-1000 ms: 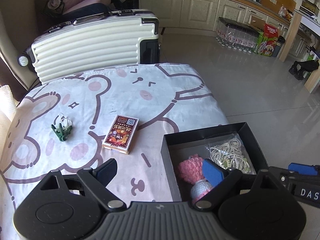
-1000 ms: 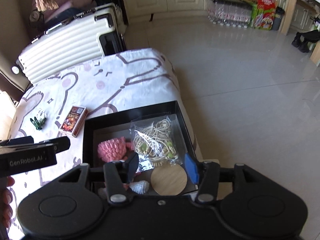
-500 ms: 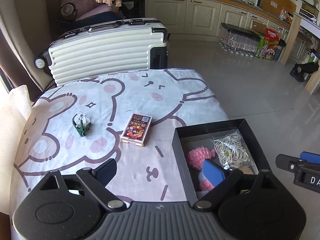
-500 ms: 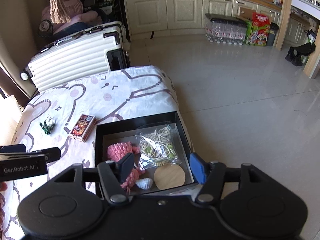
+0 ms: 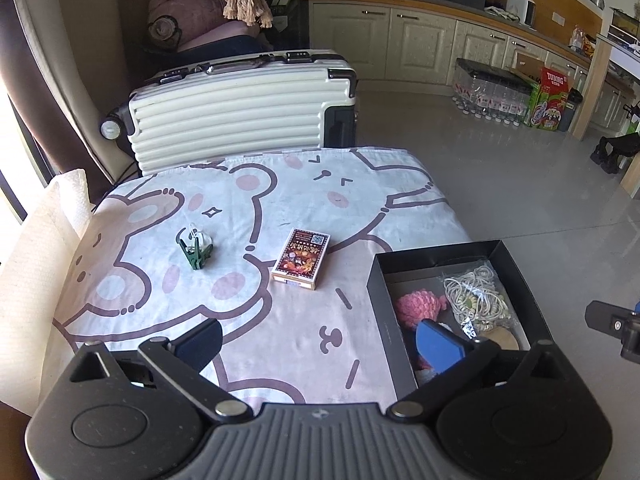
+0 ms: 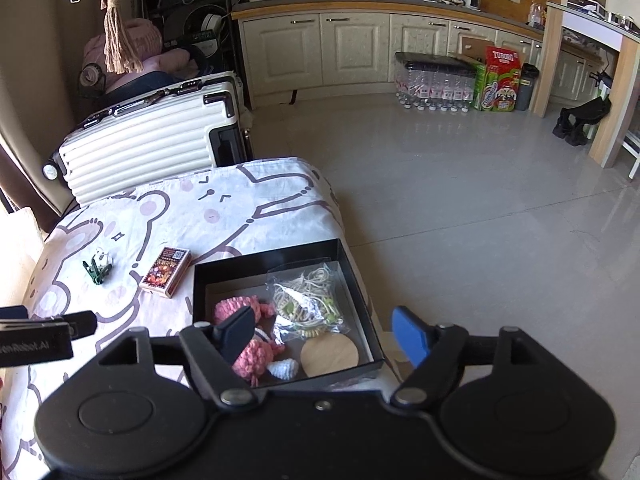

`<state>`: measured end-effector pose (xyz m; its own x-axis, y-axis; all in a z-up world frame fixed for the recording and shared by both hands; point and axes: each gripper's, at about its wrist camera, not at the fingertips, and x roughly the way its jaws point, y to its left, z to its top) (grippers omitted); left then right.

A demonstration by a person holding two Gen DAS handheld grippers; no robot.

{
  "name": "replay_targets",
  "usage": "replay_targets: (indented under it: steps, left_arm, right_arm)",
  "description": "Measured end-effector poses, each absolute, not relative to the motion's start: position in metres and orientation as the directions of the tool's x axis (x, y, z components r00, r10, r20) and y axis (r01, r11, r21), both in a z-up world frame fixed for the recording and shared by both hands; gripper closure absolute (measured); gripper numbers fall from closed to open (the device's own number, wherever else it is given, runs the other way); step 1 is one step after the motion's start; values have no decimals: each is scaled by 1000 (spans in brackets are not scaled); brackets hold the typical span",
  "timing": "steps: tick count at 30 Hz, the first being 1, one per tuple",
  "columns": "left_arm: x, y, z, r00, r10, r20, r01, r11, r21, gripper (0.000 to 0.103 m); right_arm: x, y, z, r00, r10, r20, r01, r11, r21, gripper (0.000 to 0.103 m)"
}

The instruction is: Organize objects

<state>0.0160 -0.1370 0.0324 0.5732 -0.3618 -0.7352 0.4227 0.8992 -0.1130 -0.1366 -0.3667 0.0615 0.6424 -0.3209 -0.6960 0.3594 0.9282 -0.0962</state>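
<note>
Both grippers hover empty above the near edge of the table, so this looks like the gap between picks. Left gripper (image 5: 320, 338): jaws spread wide, nothing btwn them. Right gripper (image 6: 324, 332): jaws likewise wide apart, held over the near end of the black box (image 6: 200, 292), not touching its contents. Box sits at the table's right-front corner & already holds a pink crochet toy (image 6: 256, 354), a wooden disc (image 6: 330, 354) and a bag of cords (image 6: 310, 300). Left out on the bear-print cloth (image 5: 240, 200): card pack (image 5: 301, 258), just beside the box w/ a gap, then the green clip (image 5: 195, 249) further left, well apart from it. Next move prob. the card pack: left gripper fwd, come down across its short width, close, carry right into the box's free far-left corner. Beyond: a white suitcase (image 5: 240, 114).
</note>
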Motion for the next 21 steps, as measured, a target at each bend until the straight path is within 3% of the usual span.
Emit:
replay_targets:
  steps: [3,11,21]
  left_arm:
    - [13,-136,34,579,-365,-729,422,899,-115,0]
    - [10,-137,32,588,-364,-723,433,896,-99,0]
    - [11,-142,30,596,-383,-706,447,888,-105,0]
  right_arm:
    - [-142,-368,61,637,-333,-696,370,923,-103,21]
    - [-154,-370,61,656,-356,-665,382,917,-114,0]
    - [-154,-377,59,638,-383,-668,397,907,-141,0]
